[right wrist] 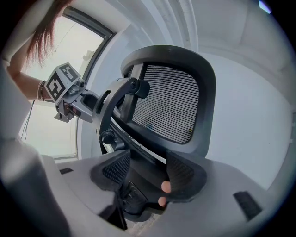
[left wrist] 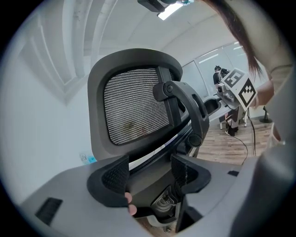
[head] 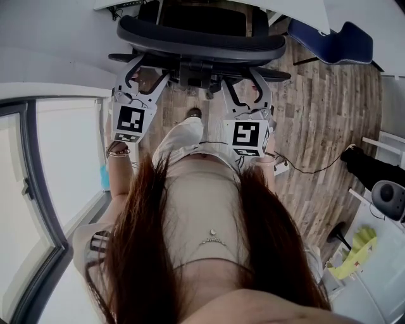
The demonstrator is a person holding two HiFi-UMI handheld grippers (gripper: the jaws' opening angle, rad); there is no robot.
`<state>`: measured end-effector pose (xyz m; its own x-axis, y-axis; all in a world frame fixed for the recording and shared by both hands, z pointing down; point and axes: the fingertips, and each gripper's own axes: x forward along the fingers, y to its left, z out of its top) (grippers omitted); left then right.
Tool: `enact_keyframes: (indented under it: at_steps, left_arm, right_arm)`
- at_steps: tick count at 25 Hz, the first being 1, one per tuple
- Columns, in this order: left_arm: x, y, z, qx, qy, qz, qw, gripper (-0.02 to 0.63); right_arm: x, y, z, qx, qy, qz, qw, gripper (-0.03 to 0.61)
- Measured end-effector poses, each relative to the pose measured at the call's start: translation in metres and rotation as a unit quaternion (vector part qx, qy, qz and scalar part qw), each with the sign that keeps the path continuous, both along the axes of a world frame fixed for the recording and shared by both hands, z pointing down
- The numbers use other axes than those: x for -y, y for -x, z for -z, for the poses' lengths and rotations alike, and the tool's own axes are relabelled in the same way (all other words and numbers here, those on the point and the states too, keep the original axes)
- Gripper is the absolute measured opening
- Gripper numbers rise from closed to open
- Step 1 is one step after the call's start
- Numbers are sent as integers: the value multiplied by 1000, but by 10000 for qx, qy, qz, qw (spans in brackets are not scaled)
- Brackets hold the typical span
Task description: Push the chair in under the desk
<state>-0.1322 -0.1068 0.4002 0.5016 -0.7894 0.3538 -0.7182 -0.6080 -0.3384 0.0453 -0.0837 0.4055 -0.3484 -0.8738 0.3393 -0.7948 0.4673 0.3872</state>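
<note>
A dark office chair (head: 202, 41) with a mesh back stands in front of me, its backrest toward me, at the top of the head view. Its seat reaches in under a white desk edge (head: 297, 19). My left gripper (head: 144, 71) is open just behind the left side of the backrest. My right gripper (head: 247, 81) is open behind the right side. In the left gripper view the mesh back (left wrist: 134, 106) rises above the jaws, and the chair's lower back frame (left wrist: 152, 171) lies in the gap of the left gripper (left wrist: 150, 178). The right gripper view shows the same chair back (right wrist: 166, 106) past the right gripper (right wrist: 148, 173).
The floor is wood planks (head: 323, 114). A blue chair (head: 335, 41) stands at the far right. A cable (head: 316, 168) runs across the floor to a power strip (head: 281, 168). A glass door (head: 38, 190) fills the left. White furniture with a yellow-green cloth (head: 357, 253) stands at the right.
</note>
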Motion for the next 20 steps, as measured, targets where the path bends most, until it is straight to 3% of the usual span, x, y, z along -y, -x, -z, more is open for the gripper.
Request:
enact_keyframes:
  at_steps: [20]
  left_arm:
    - [46,4,1,-20,-81,-96,9999,279]
  right_arm:
    - [44,6,1,6,0,-90,10000,250]
